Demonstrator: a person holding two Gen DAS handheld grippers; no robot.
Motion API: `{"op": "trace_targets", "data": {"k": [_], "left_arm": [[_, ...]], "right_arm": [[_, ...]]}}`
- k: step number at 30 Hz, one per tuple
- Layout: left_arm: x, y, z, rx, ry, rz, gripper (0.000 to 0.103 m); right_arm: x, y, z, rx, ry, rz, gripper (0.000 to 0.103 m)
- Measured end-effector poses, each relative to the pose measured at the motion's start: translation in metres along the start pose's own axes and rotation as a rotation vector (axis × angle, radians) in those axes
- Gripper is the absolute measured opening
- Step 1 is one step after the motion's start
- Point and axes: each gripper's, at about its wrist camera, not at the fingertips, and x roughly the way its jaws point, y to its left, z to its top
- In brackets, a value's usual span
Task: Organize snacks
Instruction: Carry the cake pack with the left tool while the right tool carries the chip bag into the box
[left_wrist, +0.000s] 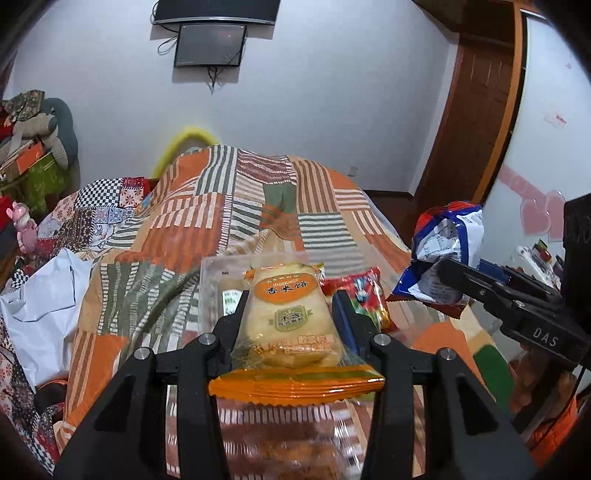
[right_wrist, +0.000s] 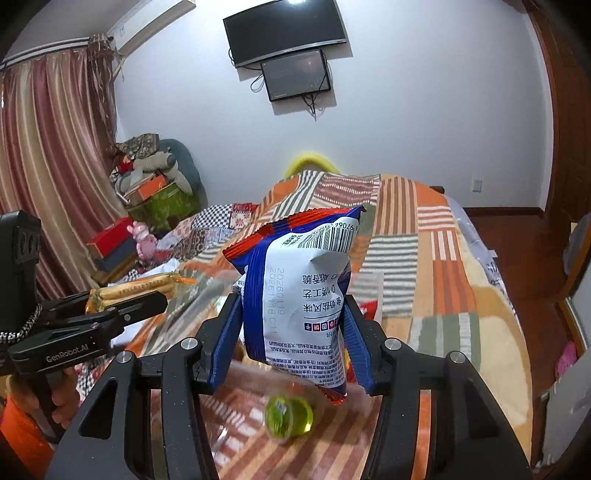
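Note:
My left gripper (left_wrist: 291, 299) is shut on an orange rice cracker packet (left_wrist: 290, 317) and holds it above a clear plastic box (left_wrist: 214, 280) on the bed. A red candy packet (left_wrist: 364, 291) lies in the box. My right gripper (right_wrist: 291, 302) is shut on a blue, white and red chip bag (right_wrist: 303, 299), held upright above the bed. The chip bag also shows in the left wrist view (left_wrist: 443, 251). The cracker packet also shows in the right wrist view (right_wrist: 133, 290), in the left gripper (right_wrist: 162, 299). A green jelly cup (right_wrist: 288, 415) lies below the chip bag.
The bed has an orange patchwork striped quilt (left_wrist: 258, 206). A white plastic bag (left_wrist: 40, 306) lies at its left. Boxes and soft toys (right_wrist: 155, 181) are piled in the far left corner by the curtain. A wooden door (left_wrist: 476, 110) stands at the right.

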Motion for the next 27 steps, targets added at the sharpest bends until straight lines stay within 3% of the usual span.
{"op": "trace_targets", "data": {"k": [10, 27], "left_arm": [[0.036, 0.013, 0.019, -0.025, 0.015, 0.022, 0.042], [0.108, 0.025, 0.020, -0.063, 0.119, 0.027, 0.042]], "right_arm": [[0.032, 0.001, 0.012, -0.004, 0.024, -0.003, 0.050], [0.104, -0.003, 0.006, 0.023, 0.171, -0.011, 0.050]]}}
